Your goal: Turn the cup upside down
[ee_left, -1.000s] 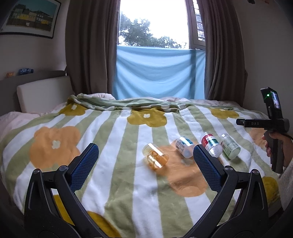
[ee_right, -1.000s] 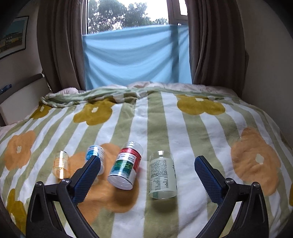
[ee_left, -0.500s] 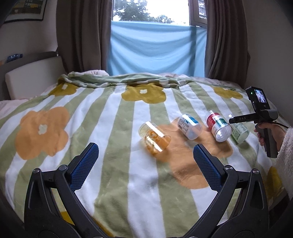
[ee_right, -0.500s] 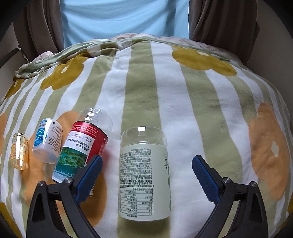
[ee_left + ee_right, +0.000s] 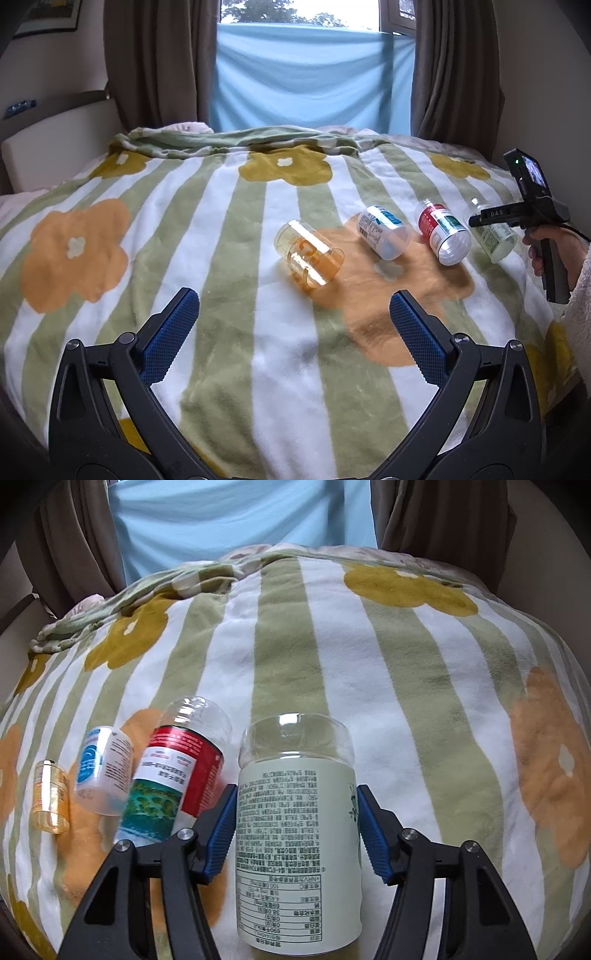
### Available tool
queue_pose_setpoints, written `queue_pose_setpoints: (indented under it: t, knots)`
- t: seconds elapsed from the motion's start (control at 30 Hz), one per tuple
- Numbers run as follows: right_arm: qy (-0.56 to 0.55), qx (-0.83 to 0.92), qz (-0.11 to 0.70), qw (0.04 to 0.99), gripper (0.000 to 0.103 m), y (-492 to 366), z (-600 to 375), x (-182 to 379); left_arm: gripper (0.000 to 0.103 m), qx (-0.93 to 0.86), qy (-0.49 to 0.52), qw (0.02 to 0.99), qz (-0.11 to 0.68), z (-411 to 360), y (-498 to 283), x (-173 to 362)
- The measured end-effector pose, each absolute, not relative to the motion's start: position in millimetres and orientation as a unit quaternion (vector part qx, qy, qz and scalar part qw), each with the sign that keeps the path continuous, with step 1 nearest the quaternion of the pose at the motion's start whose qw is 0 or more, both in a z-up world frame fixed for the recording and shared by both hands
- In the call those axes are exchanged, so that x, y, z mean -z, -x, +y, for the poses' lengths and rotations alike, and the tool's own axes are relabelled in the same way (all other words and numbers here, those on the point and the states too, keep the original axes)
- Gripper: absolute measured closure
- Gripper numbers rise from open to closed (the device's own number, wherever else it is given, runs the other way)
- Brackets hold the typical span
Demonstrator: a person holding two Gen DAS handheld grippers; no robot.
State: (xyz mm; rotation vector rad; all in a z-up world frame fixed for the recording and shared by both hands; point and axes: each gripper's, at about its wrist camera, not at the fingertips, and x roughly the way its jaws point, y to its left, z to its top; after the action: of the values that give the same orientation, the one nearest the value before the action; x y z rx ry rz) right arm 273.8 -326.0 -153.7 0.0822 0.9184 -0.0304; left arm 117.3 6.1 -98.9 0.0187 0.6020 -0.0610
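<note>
In the left wrist view the right gripper [image 5: 480,221] covers the middle of the pale green-labelled cup [image 5: 493,240], and its jaws are out of sight there. In the right wrist view that cup's print [image 5: 291,834] is too fine to read, and the red-labelled container [image 5: 173,779] is blurred, its lower end hidden behind the left jaw

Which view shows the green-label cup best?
The right wrist view: the green-label cup fills the frame, lying between the right gripper fingers. In the left wrist view it is small, far right, partly hidden behind that gripper.
</note>
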Motion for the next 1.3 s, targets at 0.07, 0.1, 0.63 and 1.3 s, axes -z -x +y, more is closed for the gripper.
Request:
queue_pose_setpoints:
  t: [0.07,0.1,0.63,1.3]
  knots:
    - [-0.032,0.011,0.423,0.906,0.045,-257.3,-320.9,132.2,0.0,0.033,-0.008,0.954,0.296,7.9,-113.8,97.9]
    - [-0.032,0.007,0.414,0.91,0.045,-249.0,-318.3,122.3,0.0,0.033,-0.007,0.954,0.297,8.8,-111.5,97.6]
    - [-0.016,-0.153,0.43,0.889,0.045,-155.5,-170.8,121.2,0.0,0.003,-0.007,0.956,0.294,32.6,-63.7,85.5]
    - [-0.003,-0.139,0.55,0.824,0.043,-182.4,-74.0,207.3,0.0,-0.026,0.02,0.953,0.302,73.7,-42.4,84.6]
